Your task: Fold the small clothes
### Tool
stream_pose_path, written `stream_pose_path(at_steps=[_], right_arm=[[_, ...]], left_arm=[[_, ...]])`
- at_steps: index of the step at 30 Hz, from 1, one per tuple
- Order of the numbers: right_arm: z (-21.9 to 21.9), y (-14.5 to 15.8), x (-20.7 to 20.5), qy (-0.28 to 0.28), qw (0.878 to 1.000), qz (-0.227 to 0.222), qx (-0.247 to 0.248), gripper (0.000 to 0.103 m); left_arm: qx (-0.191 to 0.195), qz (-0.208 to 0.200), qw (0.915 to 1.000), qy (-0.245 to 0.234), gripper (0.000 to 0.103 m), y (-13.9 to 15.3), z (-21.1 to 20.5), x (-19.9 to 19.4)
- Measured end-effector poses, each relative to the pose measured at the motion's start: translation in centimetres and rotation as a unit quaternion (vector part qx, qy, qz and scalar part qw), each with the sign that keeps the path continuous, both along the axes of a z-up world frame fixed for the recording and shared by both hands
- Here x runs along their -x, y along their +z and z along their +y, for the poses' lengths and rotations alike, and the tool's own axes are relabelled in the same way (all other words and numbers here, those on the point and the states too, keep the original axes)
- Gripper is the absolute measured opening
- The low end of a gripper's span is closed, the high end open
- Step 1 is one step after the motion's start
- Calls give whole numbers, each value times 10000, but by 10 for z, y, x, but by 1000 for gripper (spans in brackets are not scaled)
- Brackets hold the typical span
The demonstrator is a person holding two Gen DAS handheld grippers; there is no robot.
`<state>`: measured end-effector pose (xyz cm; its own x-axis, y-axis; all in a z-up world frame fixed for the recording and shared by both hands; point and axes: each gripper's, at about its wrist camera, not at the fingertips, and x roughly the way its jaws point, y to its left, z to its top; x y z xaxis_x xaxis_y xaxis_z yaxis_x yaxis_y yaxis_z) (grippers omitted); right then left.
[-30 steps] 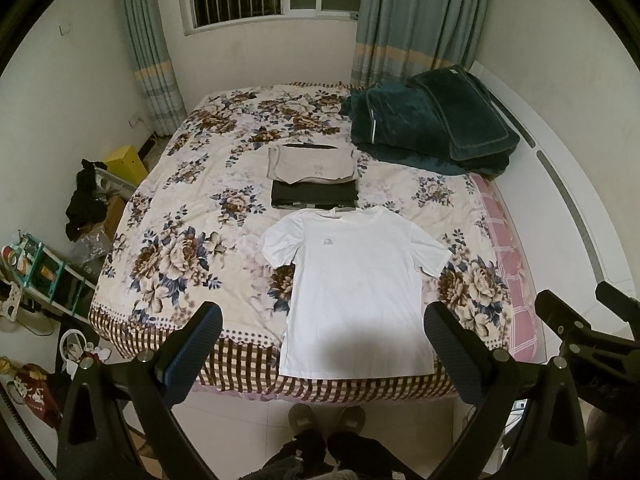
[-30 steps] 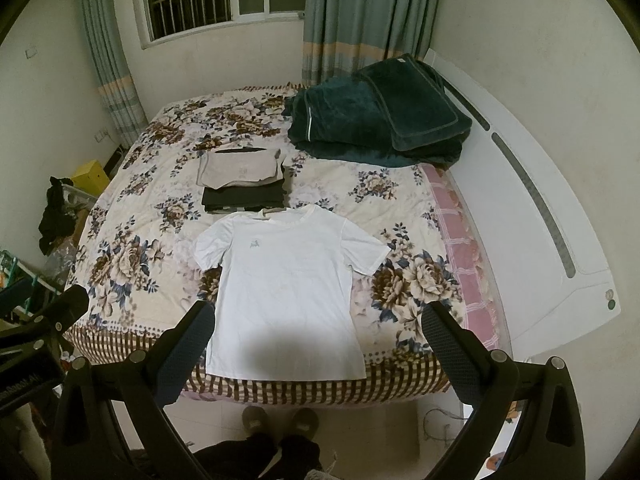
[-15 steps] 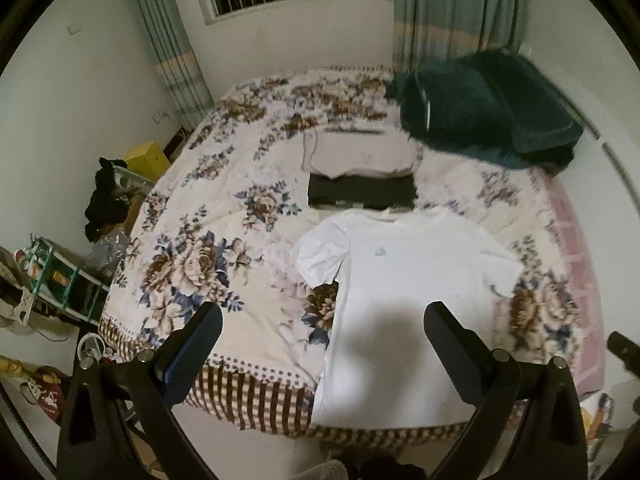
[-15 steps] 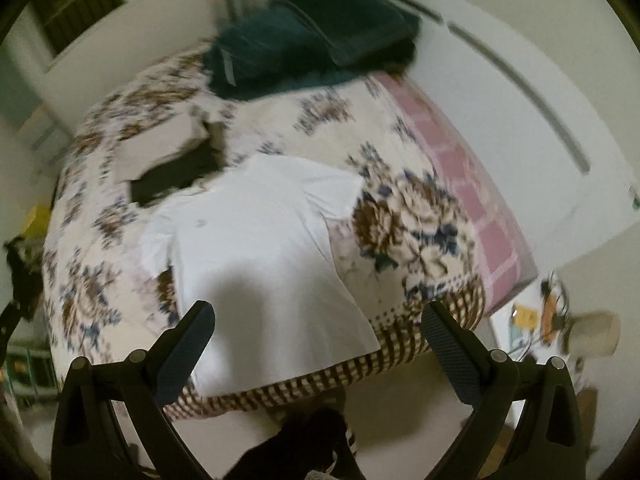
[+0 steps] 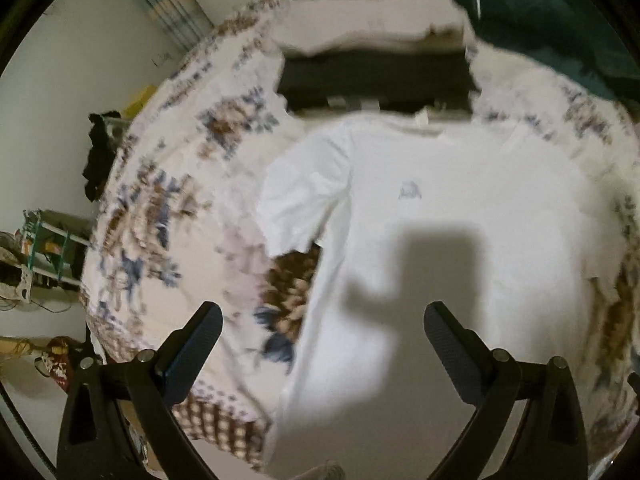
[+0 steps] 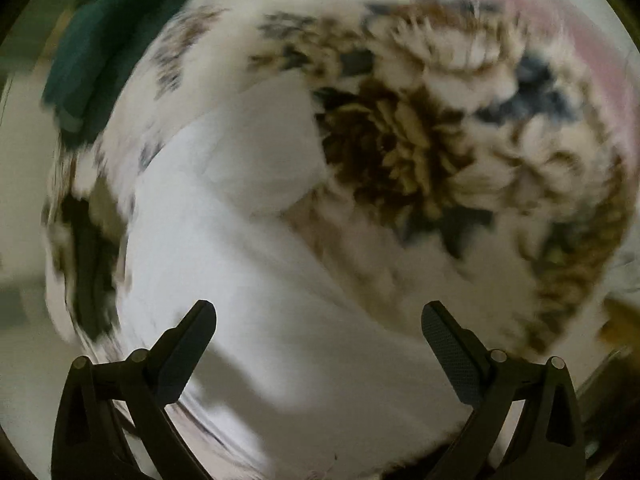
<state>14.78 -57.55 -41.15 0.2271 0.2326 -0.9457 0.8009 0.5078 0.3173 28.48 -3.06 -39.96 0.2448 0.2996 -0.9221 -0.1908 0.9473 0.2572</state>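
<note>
Reach step: white T-shirt [image 5: 460, 240] lies flat, unfolded on the floral bed [image 5: 168, 208]. Left hand-held gripper [image 5: 322, 320] and right hand-held gripper [image 6: 318, 318] both gape wide, holding nothing; next likely needs each pinching a shirt edge

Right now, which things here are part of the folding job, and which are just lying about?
Part of the job:
white T-shirt, spread flat
folded dark garment
folded beige garment

Lying about:
teal blanket
flowered bedspread
shelf rack
</note>
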Motion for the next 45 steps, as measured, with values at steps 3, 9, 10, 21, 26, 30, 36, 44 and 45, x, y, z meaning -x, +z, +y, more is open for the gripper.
stream_pose_path(at_steps=[3, 9, 10, 21, 26, 30, 36, 44, 45], right_arm=[[-21, -69, -12, -686, 9956, -168, -614, 96], [-29, -142, -39, -1740, 9612, -1272, -1721, 85], [-24, -147, -46, -1803, 9553, -1452, -1839, 75], [93, -76, -195, 1269, 9774, -1214, 1173, 4], [268, -56, -252, 4124, 8797, -1234, 2019, 4], [335, -80, -252, 5003, 8604, -585, 774, 13], [259, -61, -242, 2949, 9505, -963, 196, 55], [282, -126, -242, 3450, 9377, -410, 110, 55], [294, -137, -241, 3595, 9327, -267, 58, 55]], left_arm=[[27, 202, 9998, 77, 103, -40, -7, -16], [209, 351, 9988, 259, 103, -93, -8, -37], [237, 359, 9986, 297, 103, -98, -7, -37], [247, 158, 9977, 619, 103, -110, 50, -23], [10, 57, 9982, 601, 103, -110, 86, -10], [12, 134, 9981, 596, 103, -115, 111, -2], [109, 58, 9975, 700, 103, -113, 142, 3], [304, 201, 9940, 1032, 103, -127, 168, 2], [401, 236, 9930, 1084, 103, -128, 172, 0]])
